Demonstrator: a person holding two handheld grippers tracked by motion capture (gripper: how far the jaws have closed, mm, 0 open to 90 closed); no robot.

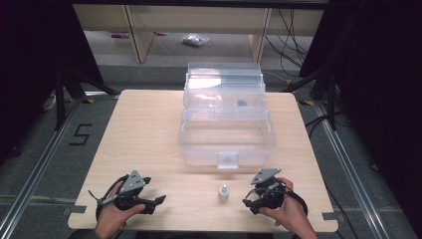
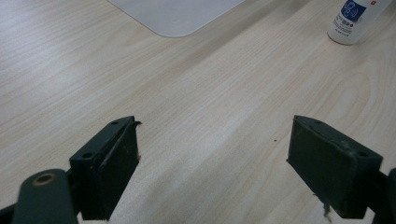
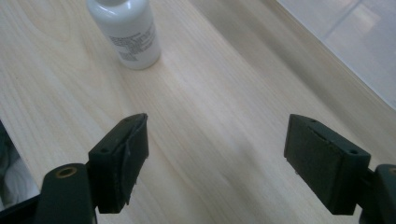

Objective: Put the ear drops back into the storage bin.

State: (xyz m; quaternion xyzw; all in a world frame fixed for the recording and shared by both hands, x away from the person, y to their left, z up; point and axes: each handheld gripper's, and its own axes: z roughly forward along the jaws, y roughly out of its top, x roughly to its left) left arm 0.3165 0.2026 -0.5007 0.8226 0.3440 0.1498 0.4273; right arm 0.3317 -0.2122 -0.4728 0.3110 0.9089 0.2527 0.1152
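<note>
1. My left claw (image 1: 160,200) sits at the lower left of the high view, held in my left hand (image 1: 115,215) low over the desk (image 1: 144,129). In the left gripper view its jaws stand wide apart with bare wood between them: released, grasping nothing.
2. My right claw (image 1: 247,201) sits at the lower right of the high view, in my right hand (image 1: 286,209). In the right gripper view its jaws are likewise spread wide over bare wood: released, grasping nothing.
3. A small white bottle (image 1: 223,193) stands upright on the desk at lower centre of the high view, between the two claws and nearer the right one, touching neither. It shows at the upper right of the left gripper view (image 2: 353,18) and the upper left of the right gripper view (image 3: 127,32), with printed text on its label.
4. A clear plastic box (image 1: 226,137) occupies the centre of the high view, its lid raised at the back and a latch tab at its front wall. A small dark item (image 1: 242,103) lies in its upper tier; I cannot tell what it is.
5. The bottle stands just in front of the box, apart from it.
</note>
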